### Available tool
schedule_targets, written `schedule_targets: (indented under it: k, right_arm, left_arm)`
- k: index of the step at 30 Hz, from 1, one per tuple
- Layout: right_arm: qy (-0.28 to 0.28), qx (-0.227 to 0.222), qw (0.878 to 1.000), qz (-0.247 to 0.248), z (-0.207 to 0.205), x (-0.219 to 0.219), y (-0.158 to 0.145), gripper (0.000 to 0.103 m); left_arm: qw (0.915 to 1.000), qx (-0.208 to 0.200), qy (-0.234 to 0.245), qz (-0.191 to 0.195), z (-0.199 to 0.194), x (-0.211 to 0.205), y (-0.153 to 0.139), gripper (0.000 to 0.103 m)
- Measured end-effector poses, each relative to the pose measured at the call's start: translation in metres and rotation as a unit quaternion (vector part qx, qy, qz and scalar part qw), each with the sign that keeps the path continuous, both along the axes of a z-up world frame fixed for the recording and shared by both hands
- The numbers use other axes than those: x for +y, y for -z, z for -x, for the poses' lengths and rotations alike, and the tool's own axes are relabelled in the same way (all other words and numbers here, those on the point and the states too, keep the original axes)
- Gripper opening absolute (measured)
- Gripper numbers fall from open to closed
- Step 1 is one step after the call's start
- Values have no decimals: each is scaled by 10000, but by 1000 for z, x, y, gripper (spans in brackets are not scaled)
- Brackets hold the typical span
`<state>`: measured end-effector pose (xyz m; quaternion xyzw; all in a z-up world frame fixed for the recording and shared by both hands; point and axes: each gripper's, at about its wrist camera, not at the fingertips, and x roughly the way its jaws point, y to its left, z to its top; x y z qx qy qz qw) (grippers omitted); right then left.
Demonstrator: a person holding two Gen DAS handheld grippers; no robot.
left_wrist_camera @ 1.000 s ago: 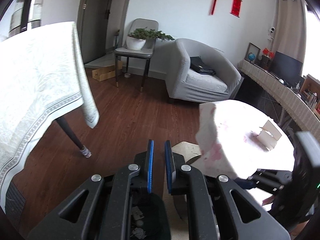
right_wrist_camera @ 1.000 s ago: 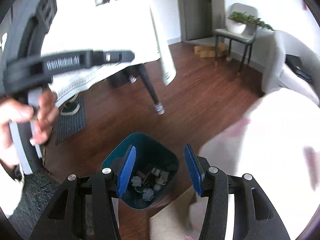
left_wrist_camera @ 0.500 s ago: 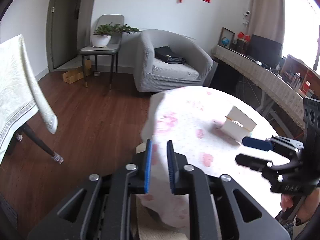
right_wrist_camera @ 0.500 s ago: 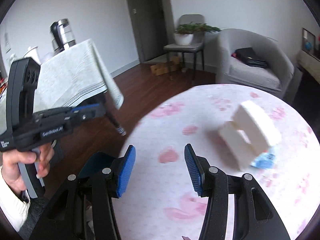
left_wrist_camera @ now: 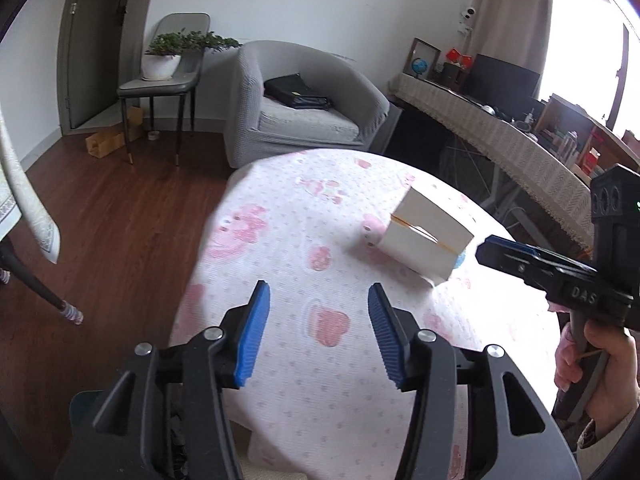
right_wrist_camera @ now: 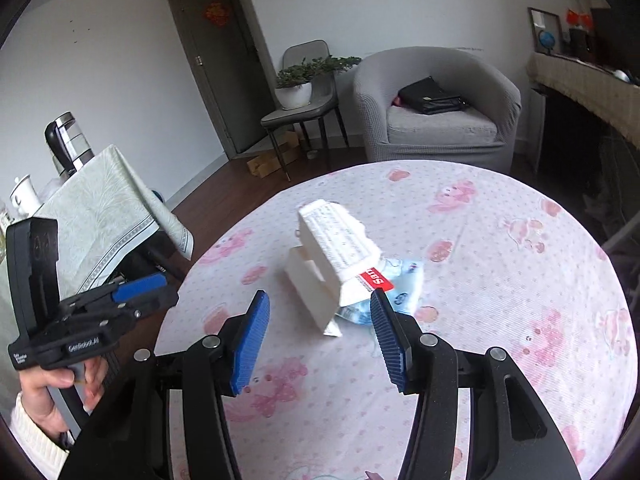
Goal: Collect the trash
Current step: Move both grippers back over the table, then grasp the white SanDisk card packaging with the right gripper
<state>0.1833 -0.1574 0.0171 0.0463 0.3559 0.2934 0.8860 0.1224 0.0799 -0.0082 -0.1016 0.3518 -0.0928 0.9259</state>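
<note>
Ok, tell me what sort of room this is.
Most likely a home living room: a grey armchair, a potted plant on a chair, and a round table under a pink patterned cloth.

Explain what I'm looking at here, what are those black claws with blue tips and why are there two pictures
There is no robot here. A person holds a hand-held gripper in each hand, a black pistol-grip tool with two blue-padded fingers. Each carries a wide-angle camera looking along its fingers, so each picture is one tool's view. In the left tool's view its own left gripper fills the bottom, and the right gripper shows at the side; the other view centres on the right one. The left jaws have just been opening; both grippers are open and hold nothing. On the round table with a pink-patterned cloth lies the trash: a torn white box resting on a crumpled blue-and-white wrapper.
</note>
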Motion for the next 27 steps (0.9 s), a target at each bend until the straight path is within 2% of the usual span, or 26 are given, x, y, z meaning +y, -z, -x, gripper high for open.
schedule_targets:
  k: [7, 11, 16, 20, 24, 27]
  right_arm:
    - [61, 175, 9998, -10, -18, 2, 10, 53]
    - [95, 275, 9996, -61, -28, 8, 15, 53]
    - [-17, 240, 9997, -57, -36, 19, 15, 42]
    - [-97, 198, 9997, -134, -40, 20, 12, 24]
    - [-226, 165, 9993, -259, -39, 20, 8, 6]
    - [-303, 105, 9986, -429, -35, 16, -1, 3]
  left_arm:
    - [9996, 93, 277, -57, -6, -16, 11, 69]
    - [9994, 85, 347, 45, -10, -21, 10, 74]
    - [9984, 32, 560, 65, -14, -30, 6, 80]
    - [9977, 120, 661, 54, -17, -34, 8, 84]
    - [9974, 216, 688, 79, -21, -43, 11, 85]
    - [9967, 277, 751, 162, -25, -51, 11, 85]
